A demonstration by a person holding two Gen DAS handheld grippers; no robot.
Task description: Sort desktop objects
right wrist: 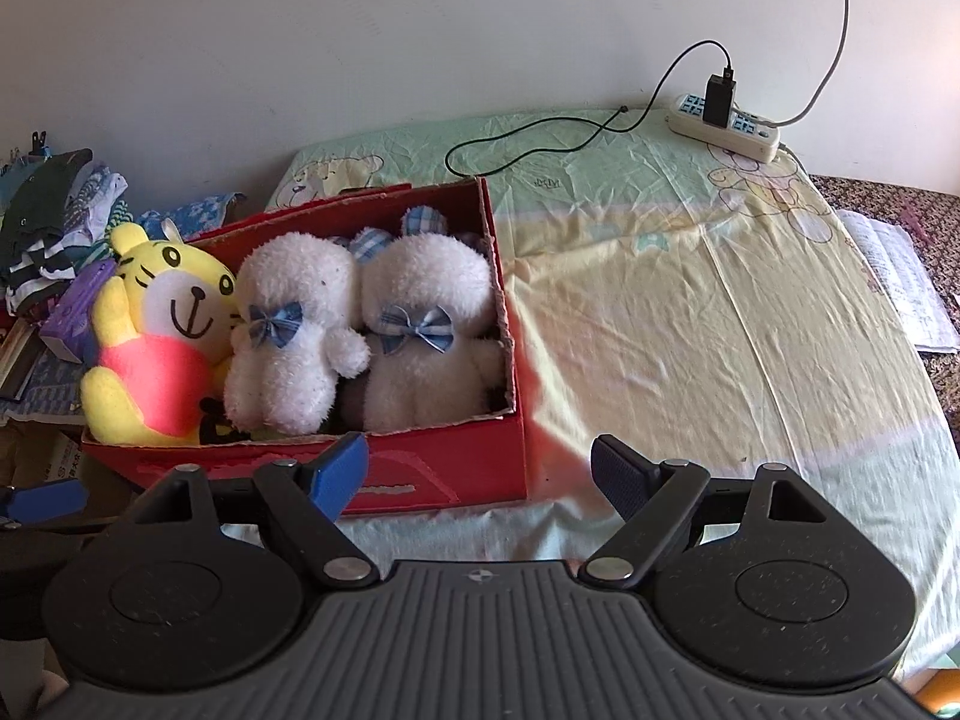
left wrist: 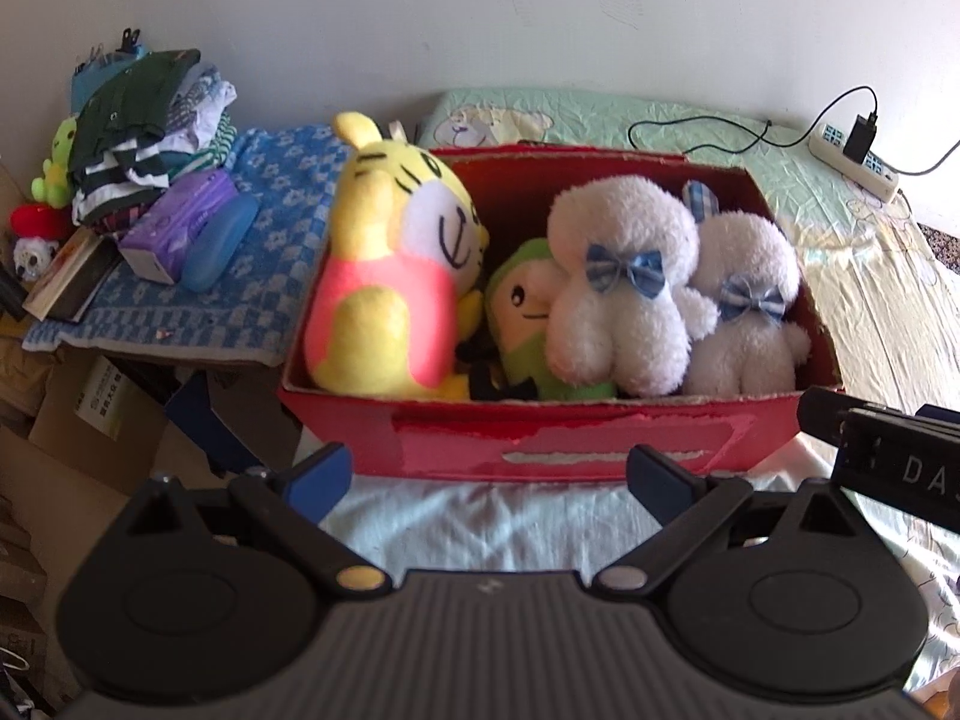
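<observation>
A bed under a pale sheet carries a red box holding a yellow tiger plush, two white plush toys with blue bows, and a small green plush. The left gripper and right gripper hover before the box, fingers released and empty.

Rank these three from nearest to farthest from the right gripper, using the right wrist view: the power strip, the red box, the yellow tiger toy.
From the right gripper:
1. red box, just ahead, left.
2. yellow tiger toy, inside the box's left end.
3. power strip, far right, by the wall.
</observation>
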